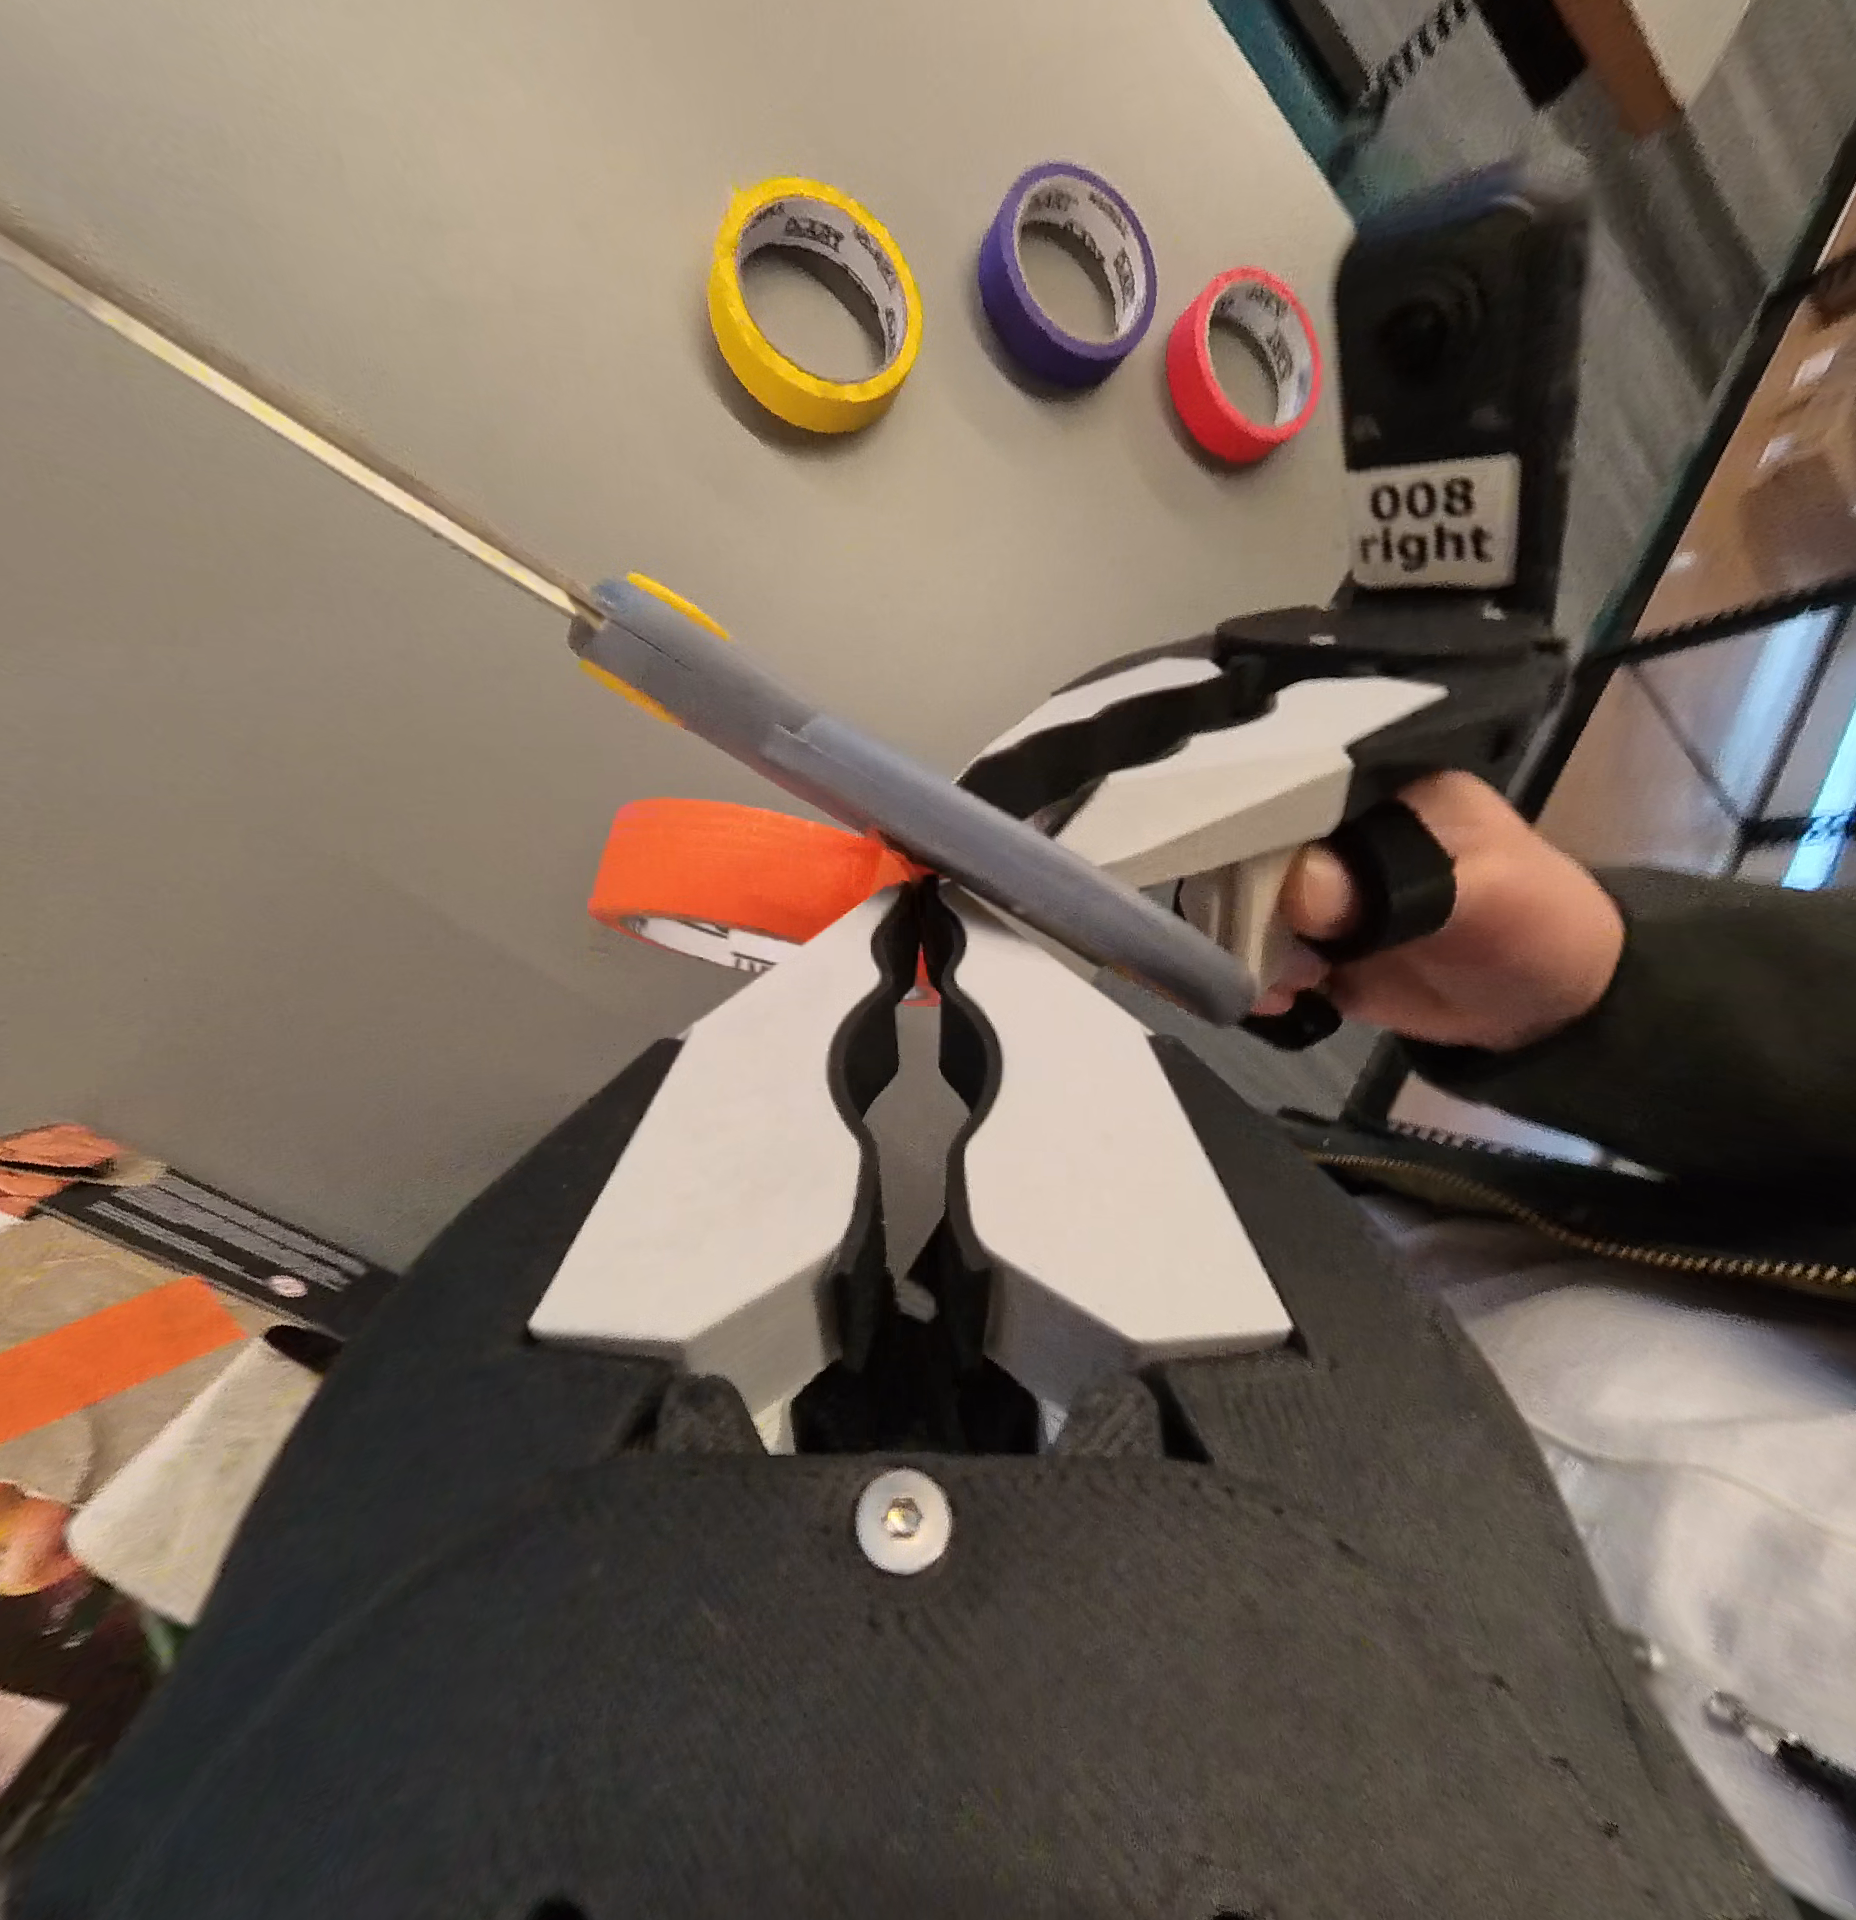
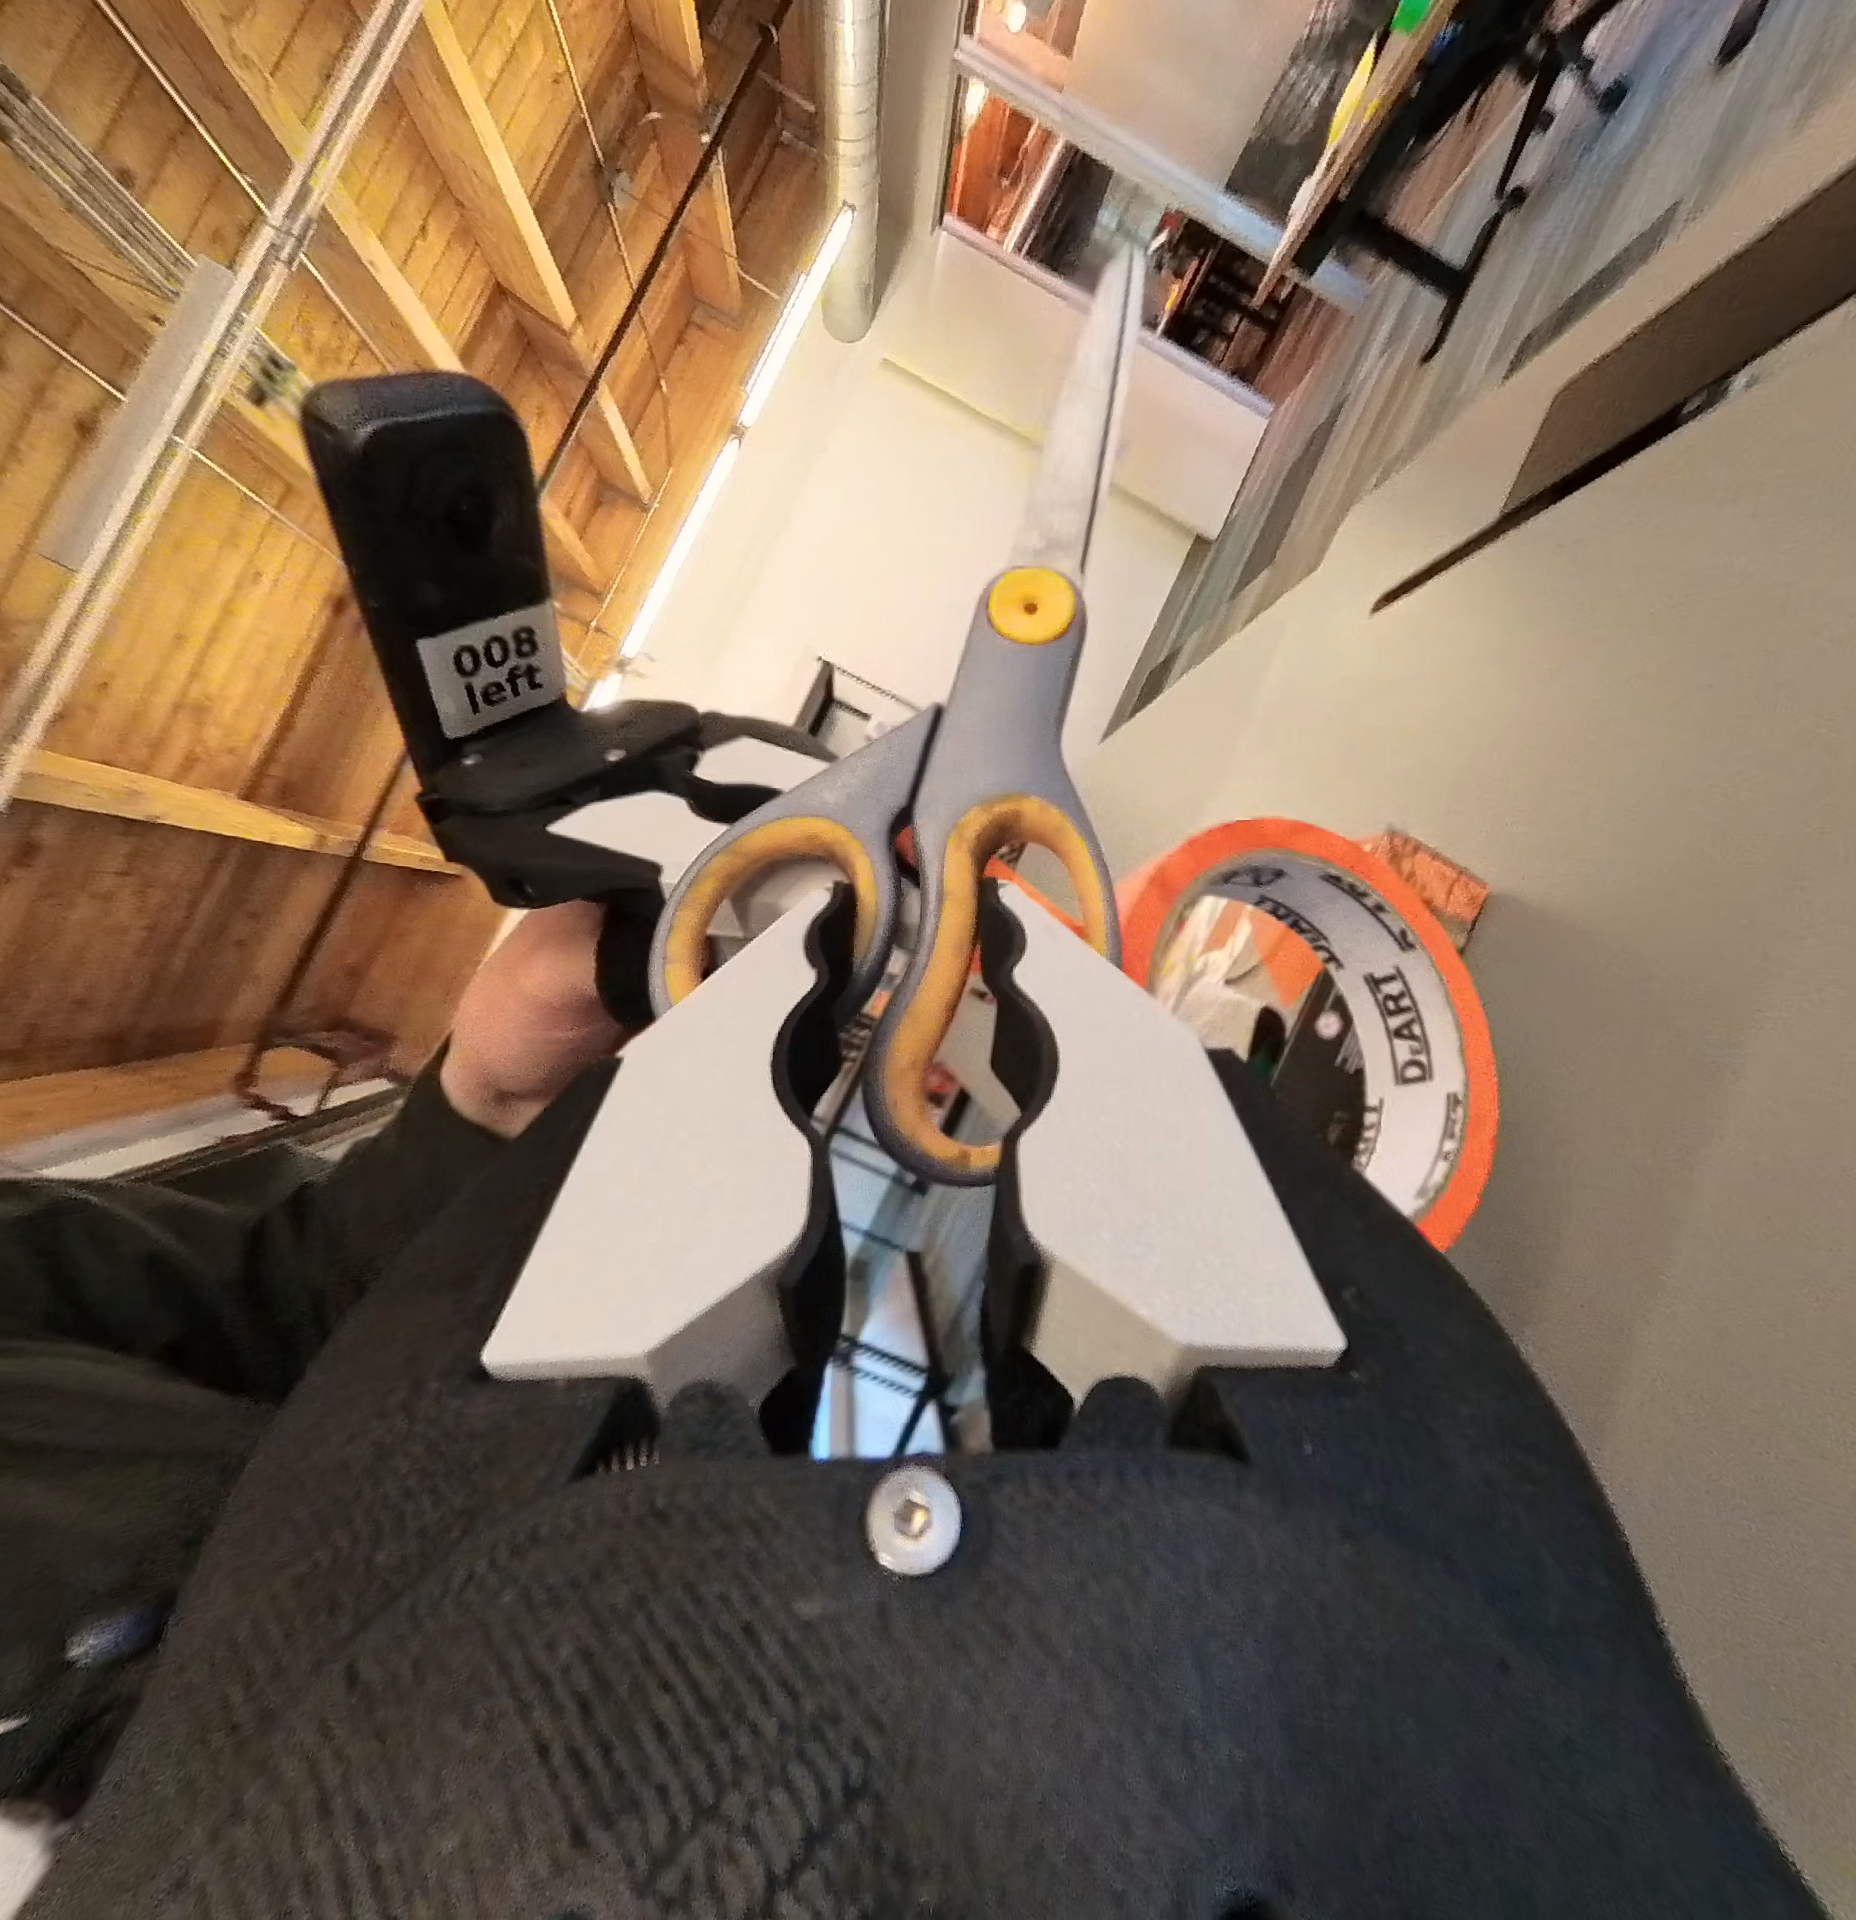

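the left hand-held gripper (image 1: 922, 914) is clamped on the orange tape roll (image 1: 732, 862) at 12 o'clock. the right hand-held gripper (image 2: 908, 925) pinches the scissors (image 2: 929, 883) by both handles; a loose pinch could let them pivot or drop.

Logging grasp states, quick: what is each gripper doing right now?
Left gripper: shut on the orange tape roll.
Right gripper: shut on the scissors, gripping their handles.
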